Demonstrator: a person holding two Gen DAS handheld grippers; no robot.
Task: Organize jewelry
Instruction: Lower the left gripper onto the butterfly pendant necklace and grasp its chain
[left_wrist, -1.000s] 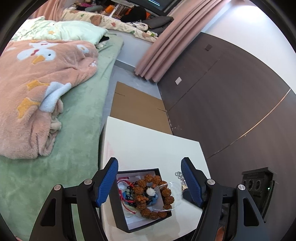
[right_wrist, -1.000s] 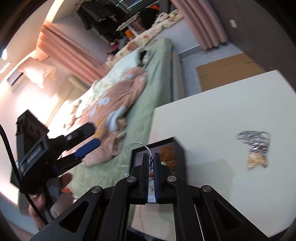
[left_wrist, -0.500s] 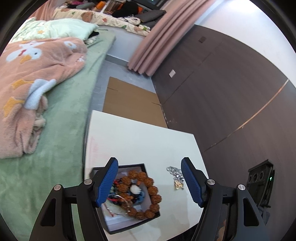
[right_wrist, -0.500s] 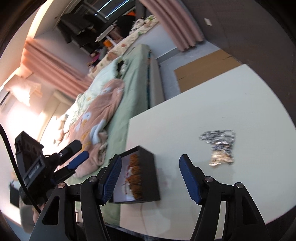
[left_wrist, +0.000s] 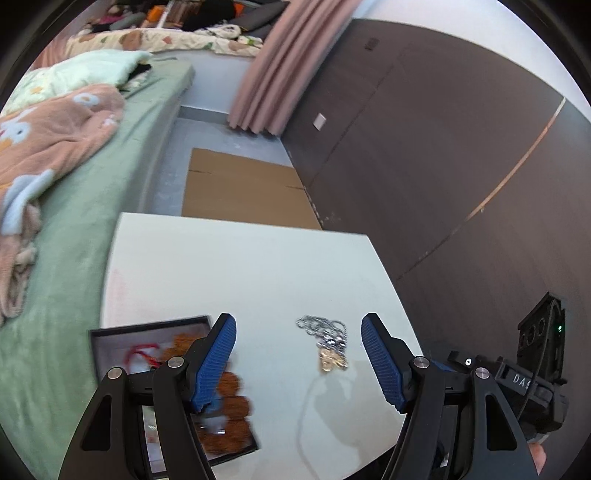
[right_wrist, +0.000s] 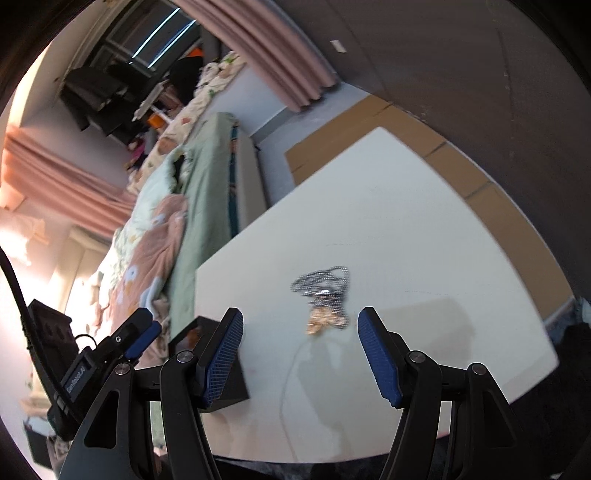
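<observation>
A tangled silver chain with a gold pendant (left_wrist: 327, 341) lies on the white table (left_wrist: 240, 277). My left gripper (left_wrist: 298, 320) hovers open just in front of it, nothing between its fingers. At the left an open black box (left_wrist: 110, 334) holds a brown bead bracelet (left_wrist: 229, 402) and red cord, partly hidden by my left finger. In the right wrist view the chain (right_wrist: 325, 295) lies just beyond my right gripper (right_wrist: 300, 314), which is open and empty. The box (right_wrist: 225, 387) shows behind its left finger.
A bed with a green cover (left_wrist: 74, 240) and a pink blanket runs along the table's left side. Flat cardboard (left_wrist: 240, 192) lies on the floor beyond the table. A dark panelled wall (left_wrist: 443, 166) is on the right. The table's near edge is close to both grippers.
The right gripper was shut above the box and has opened. Both grippers have swung away from the box and now face the chain.
</observation>
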